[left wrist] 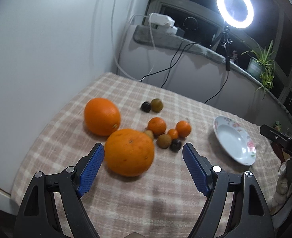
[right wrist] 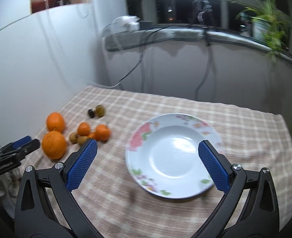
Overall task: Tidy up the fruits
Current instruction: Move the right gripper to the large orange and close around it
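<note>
Fruits are all bunched on the left half of the checked tablecloth [left wrist: 126,198], none on the plate [right wrist: 185,195] yet as far as I can see. In the left wrist view the near big orange [left wrist: 129,152] sits right ahead at 12 o'clock, just past the tips of the left gripper [left wrist: 143,150], which is spread wide with nothing in it; the left pad looks almost against the peel, though I can't tell if it's touching. The second big orange [left wrist: 102,116] is close behind at 11 o'clock, and the little mandarins [left wrist: 157,126] and brownish small fruits [left wrist: 163,141] crowd in at about 1 o'clock. My guess is the step is grabbing that near orange, so I'd centre it between the pads and close slow and gentle, since a round fruit will likely squirt out and roll if pinched off-centre. The right gripper [right wrist: 147,148] is wide too, empty, hovering over the plate with the dish's bowl between its tips. Room-wise: plenty of bare cloth between the fruit pile and the plate, so a straight carry toward 3 o'clock looks open. Watch the table edge on the left by the wall, and the small fruits that could get nudged.
</note>
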A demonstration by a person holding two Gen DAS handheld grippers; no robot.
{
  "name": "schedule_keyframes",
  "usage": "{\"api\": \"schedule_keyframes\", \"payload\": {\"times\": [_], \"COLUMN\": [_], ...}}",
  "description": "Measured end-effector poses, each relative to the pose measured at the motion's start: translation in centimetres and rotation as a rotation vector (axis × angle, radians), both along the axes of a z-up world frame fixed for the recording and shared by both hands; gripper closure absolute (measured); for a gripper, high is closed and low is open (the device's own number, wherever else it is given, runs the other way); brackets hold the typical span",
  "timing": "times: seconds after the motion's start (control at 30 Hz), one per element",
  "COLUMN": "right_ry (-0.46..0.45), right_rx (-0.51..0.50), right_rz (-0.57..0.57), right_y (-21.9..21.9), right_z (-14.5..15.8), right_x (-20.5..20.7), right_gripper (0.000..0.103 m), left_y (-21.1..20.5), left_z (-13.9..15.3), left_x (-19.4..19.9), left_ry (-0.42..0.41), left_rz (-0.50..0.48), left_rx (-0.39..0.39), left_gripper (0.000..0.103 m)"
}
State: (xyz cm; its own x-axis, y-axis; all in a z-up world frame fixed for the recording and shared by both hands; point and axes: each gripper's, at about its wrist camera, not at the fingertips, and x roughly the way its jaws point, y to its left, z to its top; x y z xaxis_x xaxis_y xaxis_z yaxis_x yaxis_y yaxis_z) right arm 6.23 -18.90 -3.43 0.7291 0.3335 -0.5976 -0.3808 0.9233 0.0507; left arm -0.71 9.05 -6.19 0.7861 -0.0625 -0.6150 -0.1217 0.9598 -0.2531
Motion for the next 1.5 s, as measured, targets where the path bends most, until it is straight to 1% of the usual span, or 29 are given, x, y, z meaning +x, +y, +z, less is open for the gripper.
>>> {"api": "schedule_keyframes", "payload": {"times": [0.23, 0.3, 0.4, 0.47, 0.6, 0.7, 0.8, 0.9, 1.03, 1.27, 1.43, 1.47, 1.5], "right_ry": [0.125, 0.145, 0.175, 0.205, 0.299, 0.354, 0.4, 0.428, 0.452, 0.46, 0.466, 0.467, 0.47], "right_rx": [0.057, 0.055, 0.04, 0.037, 0.062, 0.07, 0.083, 0.092, 0.103, 0.101, 0.091, 0.089, 0.089], "right_rz": [0.177, 0.223, 0.295, 0.322, 0.385, 0.42, 0.449, 0.467, 0.492, 0.518, 0.539, 0.539, 0.539], "right_y": [4.3, 5.7, 7.9, 9.0, 11.2, 12.8, 14.2, 15.4, 16.8, 18.1, 18.7, 18.8, 18.9], "right_z": [-1.2, -1.6, -2.1, -2.6, -4.0, -5.1, -6.1, -6.6, -7.2, -7.5, -7.7, -7.8, -7.8], "right_x": [1.1, 1.2, 1.5, 1.9, 2.9, 3.4, 4.0, 4.3, 4.7, 4.9, 4.8, 4.8, 4.9], "right_gripper": [0.0, 0.0, 0.004, 0.005, 0.009, 0.012, 0.018, 0.02, 0.023, 0.024, 0.024, 0.025, 0.029], "left_y": [1.2, 1.5, 1.8, 1.9, 2.1, 2.2, 2.2, 2.1, 2.0, 2.0, 2.2, 2.3, 2.2], "left_z": [-1.4, -1.8, -2.1, -2.5, -3.3, -3.7, -3.9, -4.2, -4.5, -4.5, -4.8, -4.9, -4.9], "left_x": [-0.1, -0.1, 0.0, 0.2, 0.4, 0.4, 0.6, 0.9, 1.2, 1.7, 2.0, 2.0, 2.0], "left_ry": [0.027, 0.032, 0.038, 0.045, 0.064, 0.074, 0.082, 0.09, 0.094, 0.098, 0.106, 0.107, 0.108], "left_rz": [0.012, 0.011, 0.007, 0.003, -0.002, -0.004, -0.007, -0.015, -0.023, -0.043, -0.049, -0.049, -0.049], "left_rx": [-0.025, -0.031, -0.041, -0.048, -0.061, -0.066, -0.063, -0.058, -0.058, -0.059, -0.077, -0.079, -0.082], "left_gripper": [0.024, 0.024, 0.024, 0.024, 0.024, 0.026, 0.027, 0.031, 0.031, 0.031, 0.031, 0.031, 0.033]}}
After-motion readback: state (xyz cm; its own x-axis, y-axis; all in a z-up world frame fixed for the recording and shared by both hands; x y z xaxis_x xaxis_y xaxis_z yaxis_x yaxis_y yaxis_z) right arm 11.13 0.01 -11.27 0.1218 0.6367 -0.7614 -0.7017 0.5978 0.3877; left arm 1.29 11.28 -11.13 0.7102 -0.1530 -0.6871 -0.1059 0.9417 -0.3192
